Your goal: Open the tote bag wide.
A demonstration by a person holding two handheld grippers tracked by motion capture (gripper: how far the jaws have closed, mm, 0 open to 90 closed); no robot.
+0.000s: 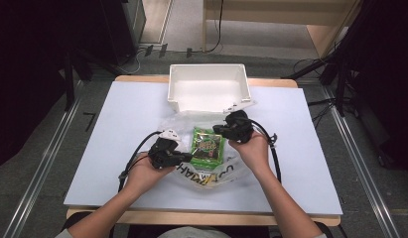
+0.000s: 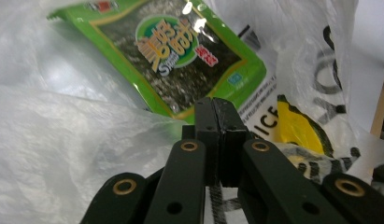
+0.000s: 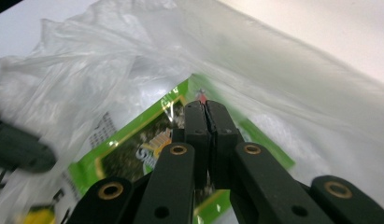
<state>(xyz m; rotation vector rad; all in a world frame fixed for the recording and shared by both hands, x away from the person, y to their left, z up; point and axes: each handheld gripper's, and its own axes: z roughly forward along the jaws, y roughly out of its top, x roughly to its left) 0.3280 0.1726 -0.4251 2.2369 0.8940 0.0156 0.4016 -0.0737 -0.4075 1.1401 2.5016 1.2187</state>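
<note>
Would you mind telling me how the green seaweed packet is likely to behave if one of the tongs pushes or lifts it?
The seaweed packet looks flat and thin, so probably light. Its glossy film catches glare, so it may slip. It lies on the crinkled plastic bag, which would likely shift with it.

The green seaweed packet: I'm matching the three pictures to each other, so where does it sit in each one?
High view: the green seaweed packet lies at table centre, between the two grippers, on the clear plastic bag.
Left gripper view: upper middle, just beyond the shut jaws.
Right gripper view: lower centre, partly behind the shut jaws.
Shared landmark: the clear plastic bag's black lettering.
</note>
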